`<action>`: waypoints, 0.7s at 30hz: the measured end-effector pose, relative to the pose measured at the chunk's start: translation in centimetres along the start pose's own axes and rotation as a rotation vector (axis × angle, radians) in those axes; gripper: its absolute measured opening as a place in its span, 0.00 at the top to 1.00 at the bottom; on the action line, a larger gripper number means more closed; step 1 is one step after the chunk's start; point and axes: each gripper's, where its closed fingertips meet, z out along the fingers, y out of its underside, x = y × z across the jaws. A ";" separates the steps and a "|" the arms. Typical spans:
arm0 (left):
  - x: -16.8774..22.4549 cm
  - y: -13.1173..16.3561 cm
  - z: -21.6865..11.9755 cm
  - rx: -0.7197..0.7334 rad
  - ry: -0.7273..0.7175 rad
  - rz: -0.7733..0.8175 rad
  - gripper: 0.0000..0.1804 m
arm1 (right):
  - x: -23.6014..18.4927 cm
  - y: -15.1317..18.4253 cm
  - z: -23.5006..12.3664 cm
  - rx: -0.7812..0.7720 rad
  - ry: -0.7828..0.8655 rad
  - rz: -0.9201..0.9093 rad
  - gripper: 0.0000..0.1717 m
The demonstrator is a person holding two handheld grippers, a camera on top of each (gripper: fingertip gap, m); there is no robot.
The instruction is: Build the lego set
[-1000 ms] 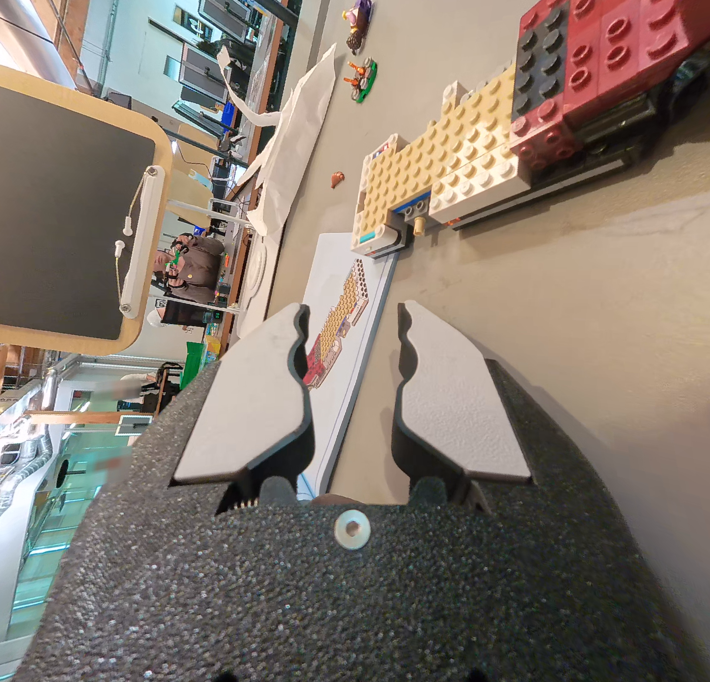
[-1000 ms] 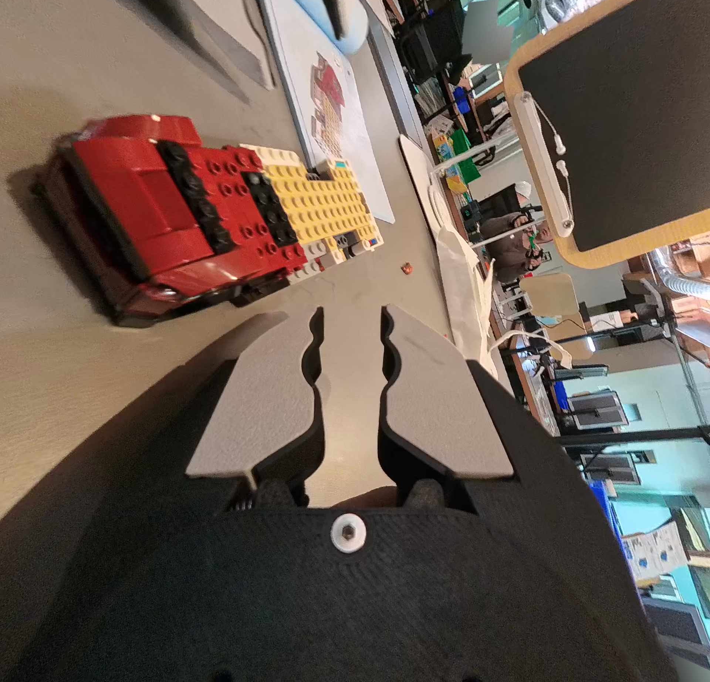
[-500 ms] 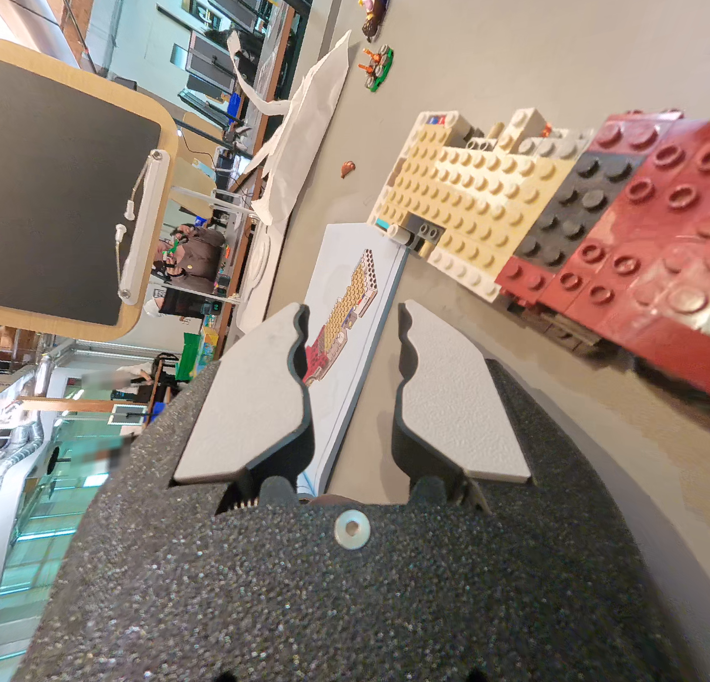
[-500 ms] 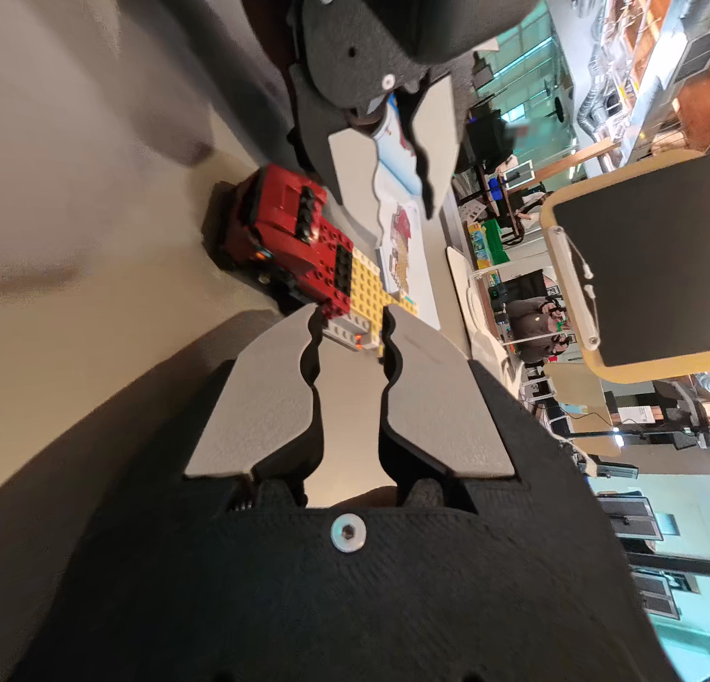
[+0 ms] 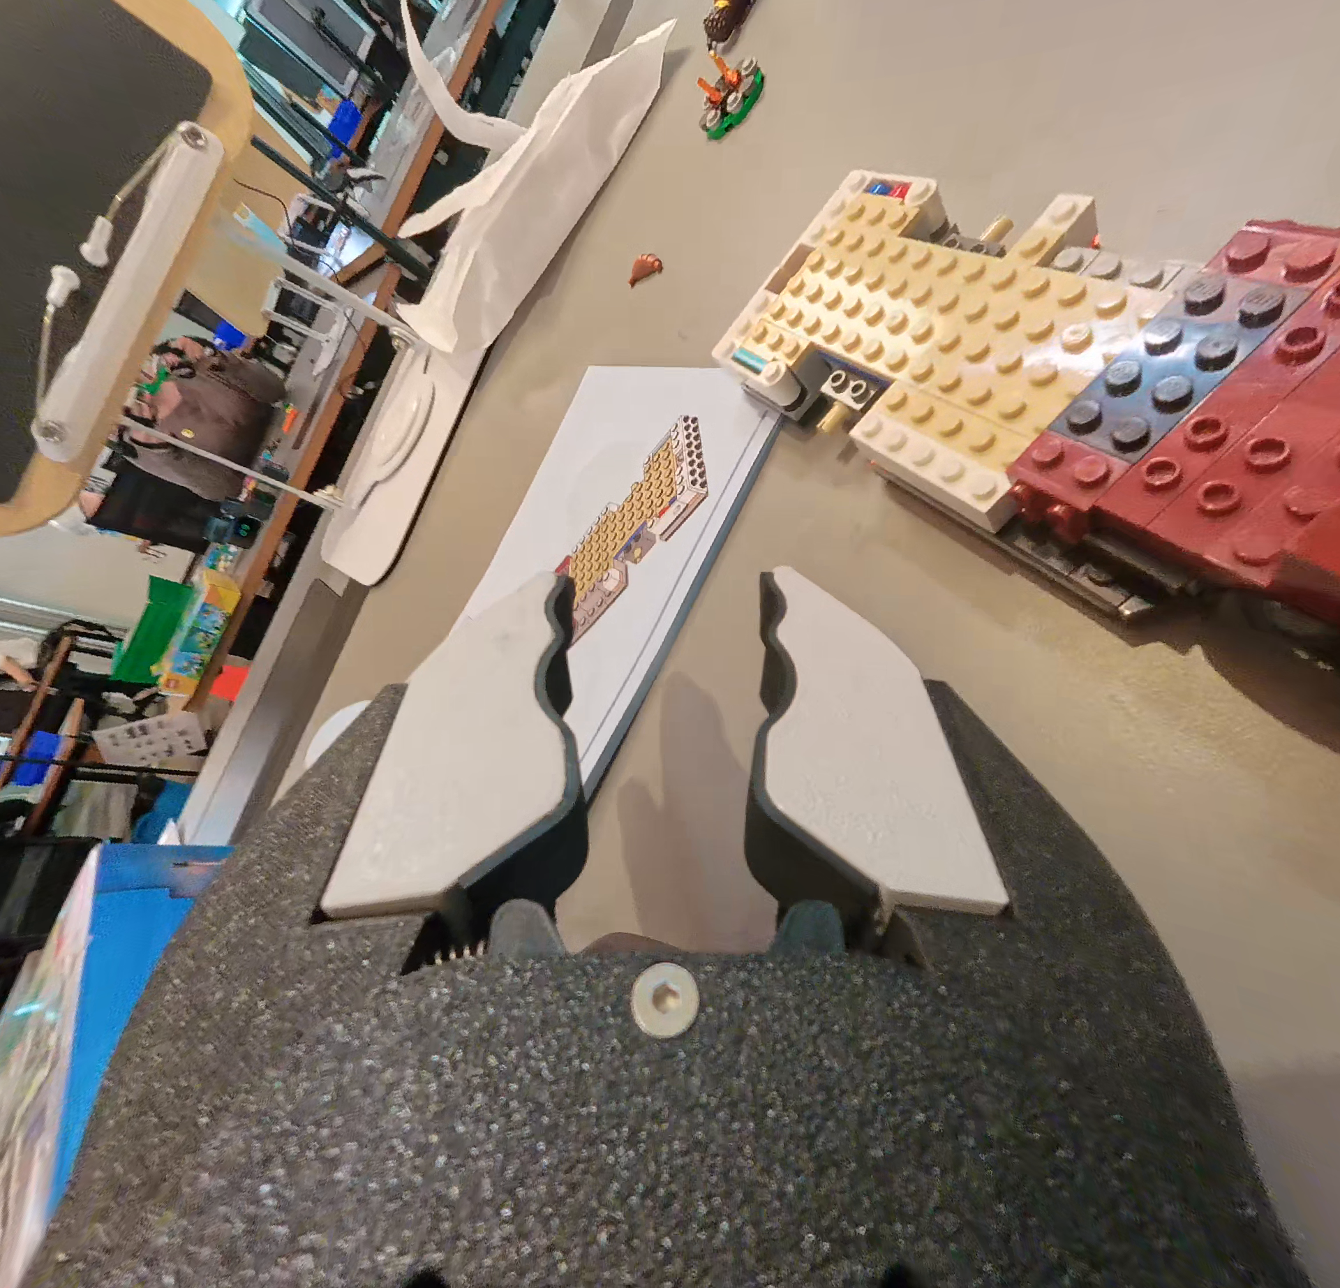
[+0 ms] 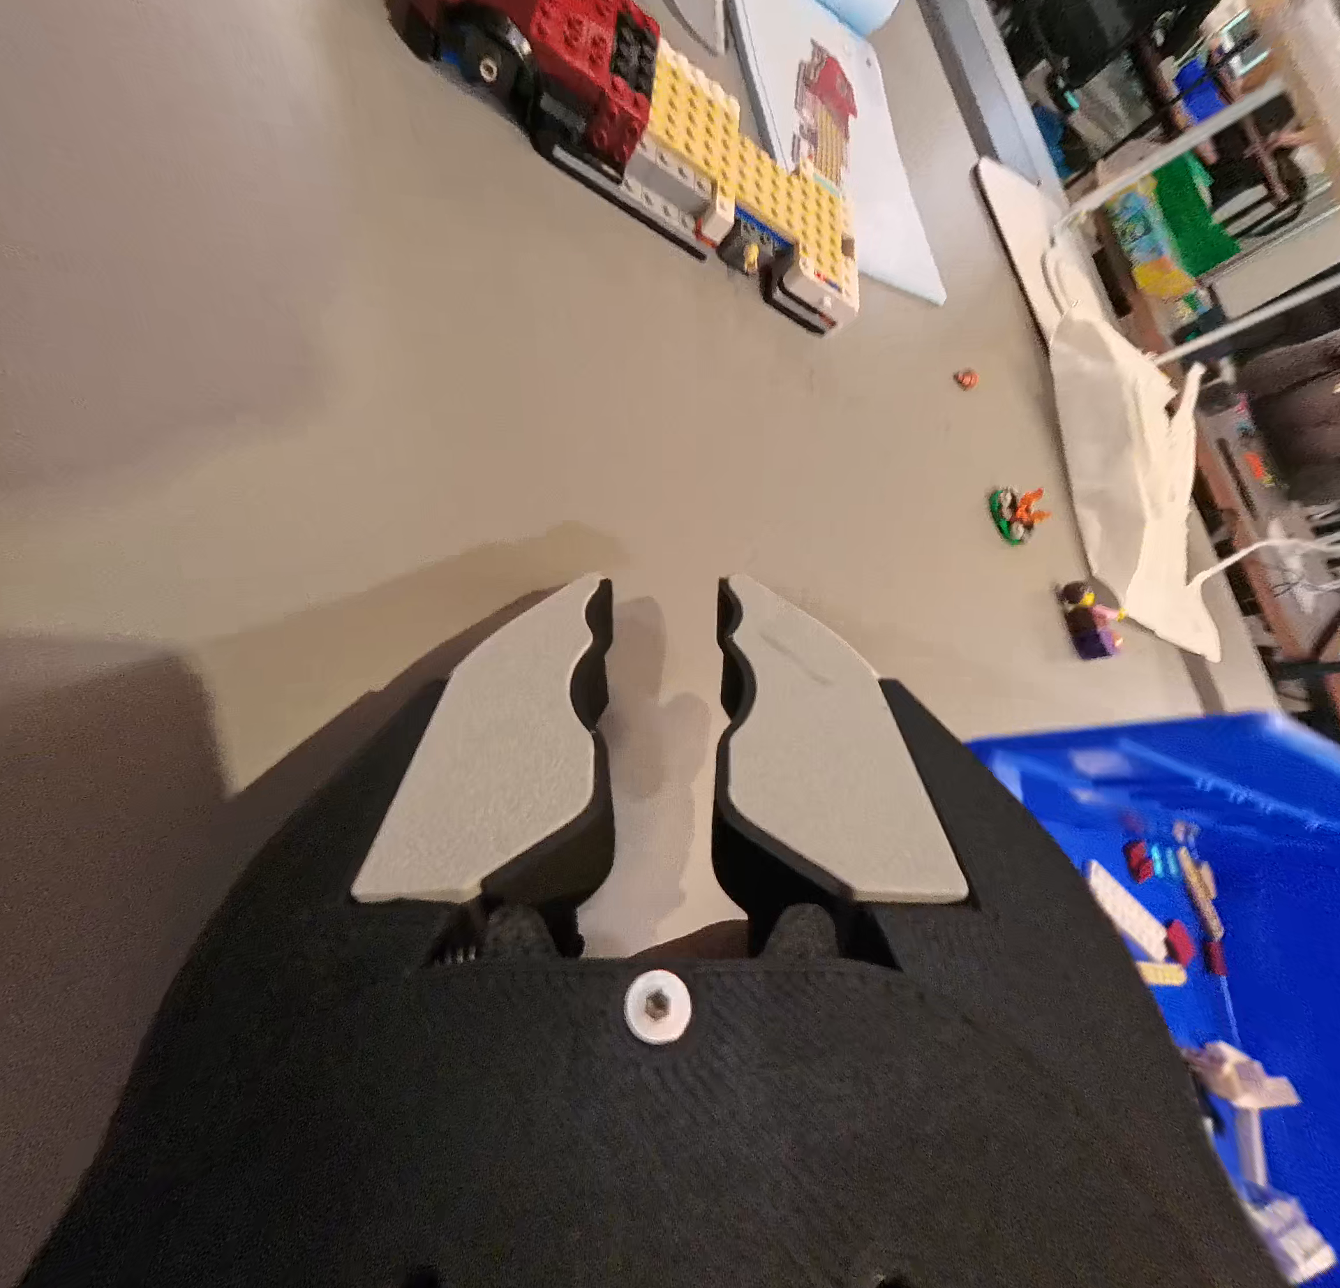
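Note:
A brick-built vehicle (image 5: pixel 1015 375) with a tan studded deck and a dark red front lies on the grey table (image 5: pixel 943 782). It also shows in the right wrist view (image 6: pixel 652 129), far ahead. My left gripper (image 5: pixel 663 586) is open and empty, above the table beside an instruction booklet (image 5: pixel 638 513). My right gripper (image 6: pixel 663 586) is open and empty over bare table, far from the vehicle.
A blue bin (image 6: pixel 1196 890) with several loose bricks sits at the right. A purple minifigure (image 6: pixel 1088 622), a small green piece with orange flames (image 6: pixel 1015 513), a tiny brown piece (image 5: pixel 645 267) and a white paper bag (image 5: pixel 551 172) lie on the table. A blue box (image 5: pixel 109 927) is at left. My hands' fingertips stand some 25 cm from each other. The left tips stand about 20 cm off the tiny brown piece (image 5: pixel 645 267). Seen from the right wrist view (image 6: pixel 964 386) as well.
My right gripper has pulled back and swung right, away from the vehicle, so the blue bin comes into view. My left gripper has shifted back a little and its jaws have widened slightly.

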 end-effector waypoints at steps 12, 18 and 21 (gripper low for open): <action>2.1 1.5 -3.5 -0.102 0.234 -0.396 0.64 | -0.1 1.7 -0.3 -0.029 -0.230 0.173 0.85; 3.0 2.5 -5.0 -0.166 0.257 -0.512 0.61 | -0.2 1.9 -0.1 -0.050 -0.272 0.222 0.85; 3.2 2.7 -5.0 -0.184 0.264 -0.516 0.59 | -0.2 2.0 -0.1 -0.060 -0.290 0.245 0.84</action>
